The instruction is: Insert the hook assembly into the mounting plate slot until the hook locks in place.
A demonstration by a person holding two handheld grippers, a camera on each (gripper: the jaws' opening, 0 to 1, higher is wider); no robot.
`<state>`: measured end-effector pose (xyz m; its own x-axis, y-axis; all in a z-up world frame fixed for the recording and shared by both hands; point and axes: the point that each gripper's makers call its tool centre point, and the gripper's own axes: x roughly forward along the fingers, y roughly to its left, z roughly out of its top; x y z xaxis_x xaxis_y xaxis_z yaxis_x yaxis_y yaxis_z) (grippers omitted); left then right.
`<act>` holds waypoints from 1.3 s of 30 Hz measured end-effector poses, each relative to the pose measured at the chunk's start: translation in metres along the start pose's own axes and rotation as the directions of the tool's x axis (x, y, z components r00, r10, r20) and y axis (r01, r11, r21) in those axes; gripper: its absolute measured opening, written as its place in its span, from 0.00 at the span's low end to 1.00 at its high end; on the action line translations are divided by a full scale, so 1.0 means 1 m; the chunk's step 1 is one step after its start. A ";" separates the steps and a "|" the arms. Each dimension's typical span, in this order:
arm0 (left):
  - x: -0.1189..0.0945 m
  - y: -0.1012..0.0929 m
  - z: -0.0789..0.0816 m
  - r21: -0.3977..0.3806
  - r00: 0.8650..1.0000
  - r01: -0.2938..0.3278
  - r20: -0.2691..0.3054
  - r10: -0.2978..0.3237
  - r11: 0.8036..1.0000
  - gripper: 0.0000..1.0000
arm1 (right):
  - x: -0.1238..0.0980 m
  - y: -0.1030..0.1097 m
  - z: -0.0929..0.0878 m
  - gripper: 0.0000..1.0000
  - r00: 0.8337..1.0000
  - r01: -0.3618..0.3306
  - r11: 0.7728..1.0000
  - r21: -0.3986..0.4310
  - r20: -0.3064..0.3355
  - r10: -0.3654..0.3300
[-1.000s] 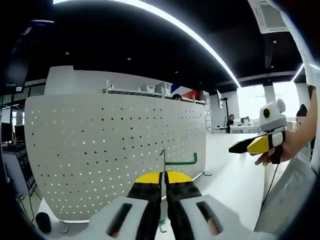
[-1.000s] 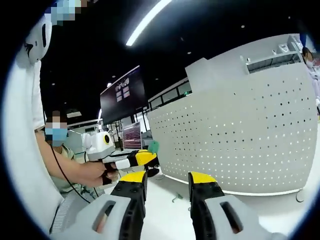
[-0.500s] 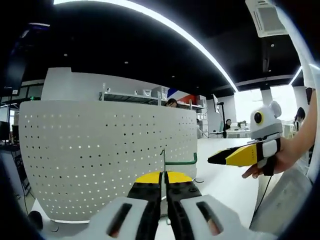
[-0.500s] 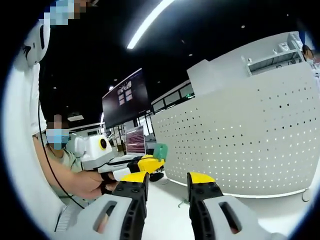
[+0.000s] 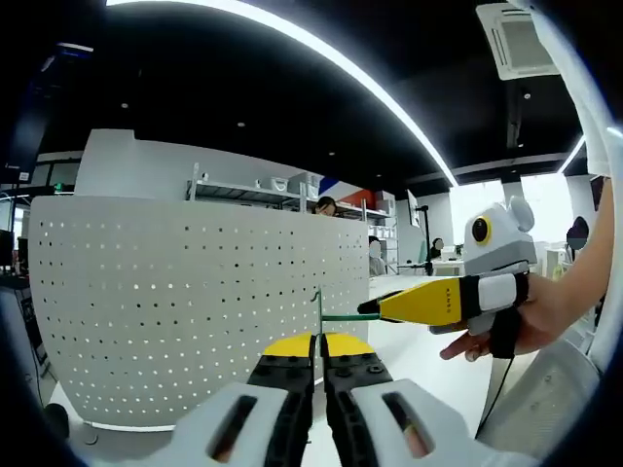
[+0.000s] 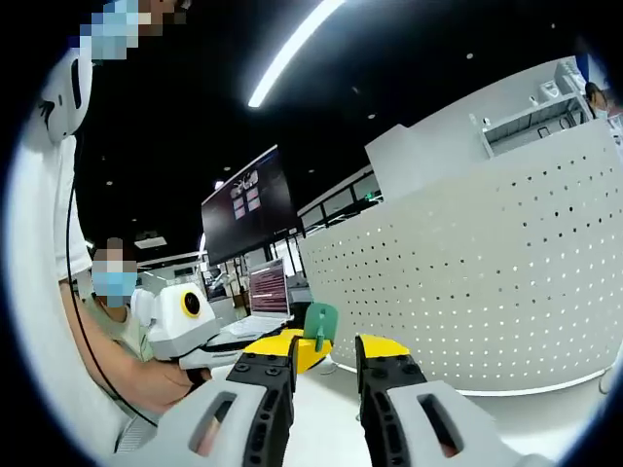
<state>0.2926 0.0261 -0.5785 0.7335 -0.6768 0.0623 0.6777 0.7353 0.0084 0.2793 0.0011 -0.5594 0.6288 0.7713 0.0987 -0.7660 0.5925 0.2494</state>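
- Left gripper view, bottom centre: the left gripper (image 5: 319, 342) has its yellow-tipped jaws clenched on the hook (image 5: 336, 314), a thin upright metal rod with a green arm running off to the right.
- Just right of the green arm, the right gripper (image 5: 375, 307) comes in from the right edge, its dark tips at or touching the arm's end; whether they grasp it I cannot tell from here. A hand (image 5: 526, 316) holds its grip.
- Behind the hook, filling the left and centre of the frame, stands the plate (image 5: 185, 302), a white perforated board with rows of small holes. The hook is in front of it, not seated in a hole.
- Right gripper view, bottom centre: the right gripper (image 6: 323, 352) has jaws slightly apart, with the green hook (image 6: 318, 323) part just above the gap.
- To its left, the left gripper (image 6: 292, 348) and a person's arm (image 6: 117, 370).
- The plate (image 6: 467, 282) fills the right half.
- Far upper left of centre, a dark screen (image 6: 248, 202) hangs.
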 end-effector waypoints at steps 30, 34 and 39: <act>0.004 -0.010 0.004 -0.033 1.000 0.000 0.008 0.000 0.999 0.01 | 0.013 0.003 -0.002 0.02 1.000 0.005 1.000 0.005 0.023 -0.006; 0.003 -0.011 0.004 -0.037 1.000 0.001 0.009 -0.001 0.999 0.01 | 0.013 0.004 -0.001 0.02 1.000 0.011 1.000 0.027 0.027 -0.011; 0.003 -0.011 0.003 -0.036 1.000 0.005 0.006 -0.005 0.999 0.02 | 0.012 0.003 -0.002 0.01 1.000 0.013 0.999 0.030 0.028 -0.014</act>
<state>0.2873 0.0161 -0.5749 0.7296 -0.6804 0.0678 0.6831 0.7298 -0.0271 0.2842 0.0129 -0.5598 0.6428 0.7563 0.1218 -0.7533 0.5953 0.2795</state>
